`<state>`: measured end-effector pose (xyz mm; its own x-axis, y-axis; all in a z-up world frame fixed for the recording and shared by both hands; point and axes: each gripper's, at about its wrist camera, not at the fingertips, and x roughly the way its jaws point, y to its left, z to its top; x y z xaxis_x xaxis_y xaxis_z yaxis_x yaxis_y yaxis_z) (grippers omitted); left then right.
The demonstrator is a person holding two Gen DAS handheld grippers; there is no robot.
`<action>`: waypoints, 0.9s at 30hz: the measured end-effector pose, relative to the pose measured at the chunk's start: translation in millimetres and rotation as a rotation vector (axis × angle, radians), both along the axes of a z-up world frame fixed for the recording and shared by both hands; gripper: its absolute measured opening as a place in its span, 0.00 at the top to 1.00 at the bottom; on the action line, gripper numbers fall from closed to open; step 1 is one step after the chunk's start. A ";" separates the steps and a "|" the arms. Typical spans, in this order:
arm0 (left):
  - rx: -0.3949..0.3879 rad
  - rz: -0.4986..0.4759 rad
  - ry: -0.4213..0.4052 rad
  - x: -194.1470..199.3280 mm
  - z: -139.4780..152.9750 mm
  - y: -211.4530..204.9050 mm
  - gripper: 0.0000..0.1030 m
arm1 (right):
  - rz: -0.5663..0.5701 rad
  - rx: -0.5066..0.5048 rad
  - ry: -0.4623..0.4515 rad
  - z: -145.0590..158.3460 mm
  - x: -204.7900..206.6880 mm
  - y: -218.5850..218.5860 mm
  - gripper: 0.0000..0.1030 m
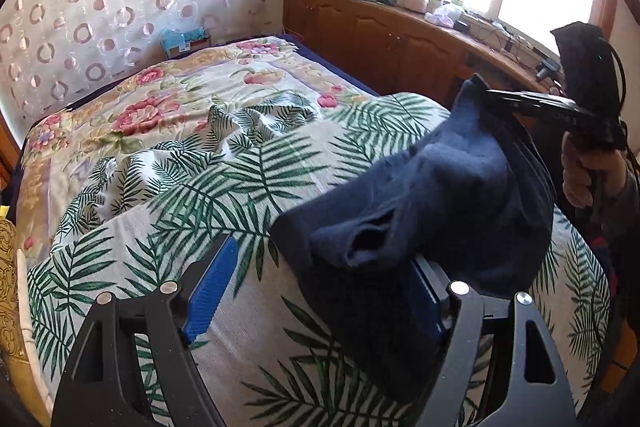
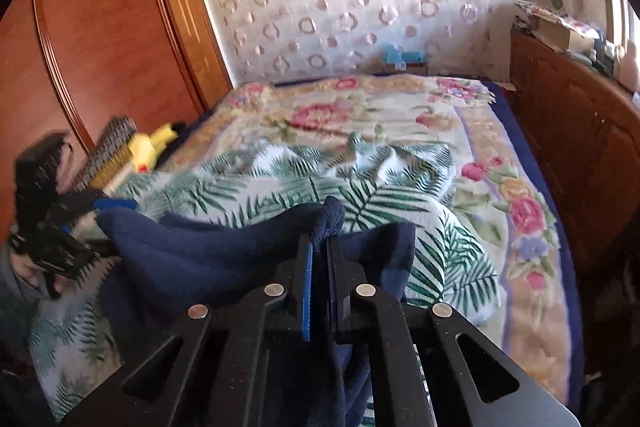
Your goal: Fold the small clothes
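Navy garment (image 2: 224, 247) stretched lengthwise between both tools, right gripper (image 2: 320, 251) pinching one corner, left gripper (image 1: 320, 291) jaws apart.

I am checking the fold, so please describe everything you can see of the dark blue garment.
The dark blue garment looks like soft, fleecy knit, rumpled and unfolded. The right gripper is shut on an upper edge, lifting it. Its lower part drapes over one finger of the open left gripper, with a tube-like opening facing the left camera. It hangs over the palm-leaf cover.
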<state>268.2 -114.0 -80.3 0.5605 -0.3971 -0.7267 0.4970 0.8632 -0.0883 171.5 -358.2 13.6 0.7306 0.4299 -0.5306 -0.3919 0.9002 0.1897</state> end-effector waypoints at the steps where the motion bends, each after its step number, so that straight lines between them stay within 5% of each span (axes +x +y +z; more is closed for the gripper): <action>1: -0.004 0.009 -0.007 0.8 0.7 0.7 0.22 | -0.043 -0.013 -0.005 -0.9 0.0 -5.5 0.94; 5: -0.010 0.015 -0.001 5.1 -0.8 0.9 0.22 | -0.163 -0.045 0.050 -9.1 4.5 -20.6 0.95; 16: -0.007 0.030 0.053 25.8 -10.7 -1.0 0.22 | -0.143 -0.113 0.040 1.4 -8.3 4.5 0.89; 18: -0.006 0.029 0.059 27.8 -12.3 -2.1 0.22 | -0.136 -0.105 0.045 -0.8 -12.1 3.7 0.80; 20: -0.005 0.026 0.059 27.6 -13.8 -1.6 0.22 | -0.139 -0.102 0.050 -2.9 -17.2 1.7 0.48; 21: -0.006 0.026 0.062 27.8 -14.8 -1.8 0.22 | -0.131 -0.093 0.058 -5.4 -18.7 0.3 0.43; 27: -0.008 0.024 0.084 28.9 -23.0 -2.6 0.22 | -0.121 -0.126 0.143 -25.5 -10.1 -0.4 0.38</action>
<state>297.2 -116.6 -103.3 0.5073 -0.3907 -0.7681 0.4671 0.8737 -0.1358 161.4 -358.6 -11.9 0.6866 0.2671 -0.6762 -0.2567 0.9592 0.1182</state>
